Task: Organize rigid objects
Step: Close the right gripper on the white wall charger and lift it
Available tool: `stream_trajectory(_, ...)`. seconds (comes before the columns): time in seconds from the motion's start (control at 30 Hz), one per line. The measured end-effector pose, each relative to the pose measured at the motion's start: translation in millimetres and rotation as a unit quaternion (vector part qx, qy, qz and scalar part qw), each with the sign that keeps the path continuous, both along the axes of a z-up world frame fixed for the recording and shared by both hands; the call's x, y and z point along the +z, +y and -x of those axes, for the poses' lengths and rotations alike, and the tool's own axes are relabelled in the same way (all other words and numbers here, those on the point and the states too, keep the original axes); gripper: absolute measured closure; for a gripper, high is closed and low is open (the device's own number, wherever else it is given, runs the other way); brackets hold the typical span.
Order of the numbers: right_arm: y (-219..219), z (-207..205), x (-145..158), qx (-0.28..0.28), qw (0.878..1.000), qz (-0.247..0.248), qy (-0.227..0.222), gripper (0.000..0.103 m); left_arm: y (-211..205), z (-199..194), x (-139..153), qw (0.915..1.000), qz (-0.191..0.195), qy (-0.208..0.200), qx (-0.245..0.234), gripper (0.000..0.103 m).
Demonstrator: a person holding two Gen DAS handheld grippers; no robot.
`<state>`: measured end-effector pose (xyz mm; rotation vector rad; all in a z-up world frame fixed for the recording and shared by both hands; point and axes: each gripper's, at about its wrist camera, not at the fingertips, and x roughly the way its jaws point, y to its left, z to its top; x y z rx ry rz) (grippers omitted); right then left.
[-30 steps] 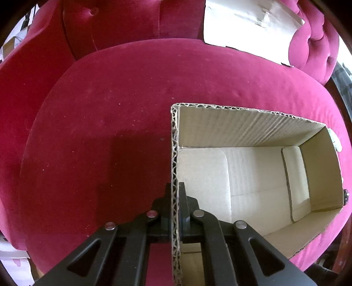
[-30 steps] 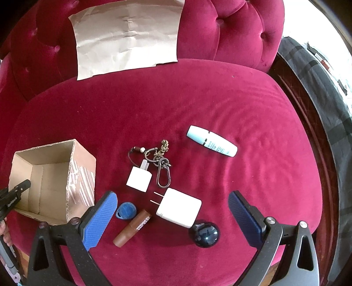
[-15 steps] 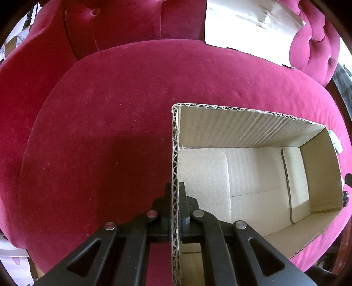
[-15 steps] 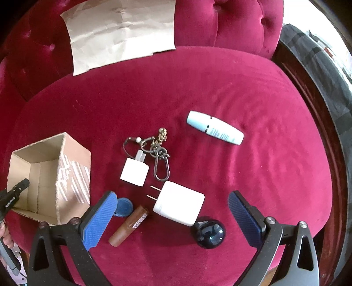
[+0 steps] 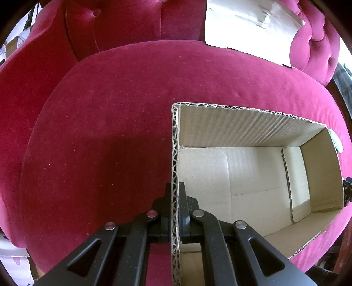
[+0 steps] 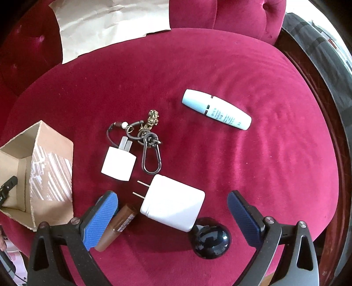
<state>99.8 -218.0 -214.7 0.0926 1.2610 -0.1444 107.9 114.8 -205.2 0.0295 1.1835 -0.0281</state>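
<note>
My left gripper [image 5: 175, 209] is shut on the near wall of an open, empty cardboard box [image 5: 253, 176], which rests on the red velvet seat [image 5: 105, 136]. In the right wrist view the same box [image 6: 44, 173] stands at the left edge. My right gripper [image 6: 172, 209] hangs open over a large white charger [image 6: 173, 206], whose prongs point left. A brown tube [image 6: 116, 226] lies by the left blue pad, a dark ball [image 6: 211, 237] just below the charger. Farther off lie a small white plug [image 6: 118, 164], a keychain with carabiner [image 6: 147, 140] and a pale blue tube [image 6: 216, 112].
Crumpled brown paper [image 6: 110, 24] leans on the tufted backrest [image 6: 231, 15]; the left wrist view shows the paper [image 5: 248, 24] at the top right. A dark wooden frame [image 6: 325, 114] rims the seat on the right. Bare velvet stretches left of the box.
My right gripper has come down toward the large white charger, so the objects look bigger; the small blue tag is now hidden behind its left pad. The left gripper and the box have stayed still.
</note>
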Motion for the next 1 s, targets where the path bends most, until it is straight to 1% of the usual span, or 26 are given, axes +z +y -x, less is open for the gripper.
stream_trajectory(0.07, 0.6, -0.5, -3.3, 0.001, 1.0, 0.001, 0.003, 0.005, -1.5, 0.1, 0.1, 1.0, -0.002, -0.001, -0.001, 0.1)
stream_trajectory(0.17, -0.8, -3.4, -10.1, -0.003, 1.0, -0.003, 0.008, 0.011, 0.1, 0.2, -0.3, 1.0, 0.002, -0.001, 0.002, 0.1)
stream_trajectory(0.23, -3.5, -6.0, -17.1, -0.005, 1.0, -0.005, 0.012, 0.017, 0.2, 1.0, -0.8, 1.0, 0.001, -0.002, 0.001, 0.1)
stream_trajectory(0.37, 1.1, -9.7, -22.9, 0.0, 1.0, -0.004, 0.014, 0.024, -2.2, 1.3, -0.6, 1.0, -0.005, -0.002, -0.001, 0.1)
stream_trajectory(0.43, 3.6, -10.9, -25.3, 0.0, 1.0, -0.01, 0.015, 0.029, -3.2, 1.5, -0.3, 1.0, -0.003, -0.002, 0.0, 0.1)
stream_trajectory(0.67, 3.3, -12.6, -24.2, -0.012, 1.0, -0.018, 0.011, 0.029, -2.7, 0.2, -0.1, 1.0, -0.002, 0.0, 0.002, 0.1)
stream_trajectory(0.7, 0.9, -9.3, -18.4, -0.011, 1.0, -0.019, 0.011, 0.029, -2.2, 0.2, -0.2, 1.0, -0.003, 0.0, 0.002, 0.1)
stream_trajectory(0.83, 4.3, -6.8, -11.8, -0.007, 1.0, -0.015, 0.004, 0.029, -3.1, 0.8, -0.2, 1.0, -0.005, -0.002, 0.001, 0.099)
stream_trajectory(1.0, 5.1, -3.5, 2.1, -0.01, 1.0, -0.01, -0.014, 0.029, -3.1, 1.7, -0.8, 1.0, -0.007, -0.004, -0.001, 0.099)
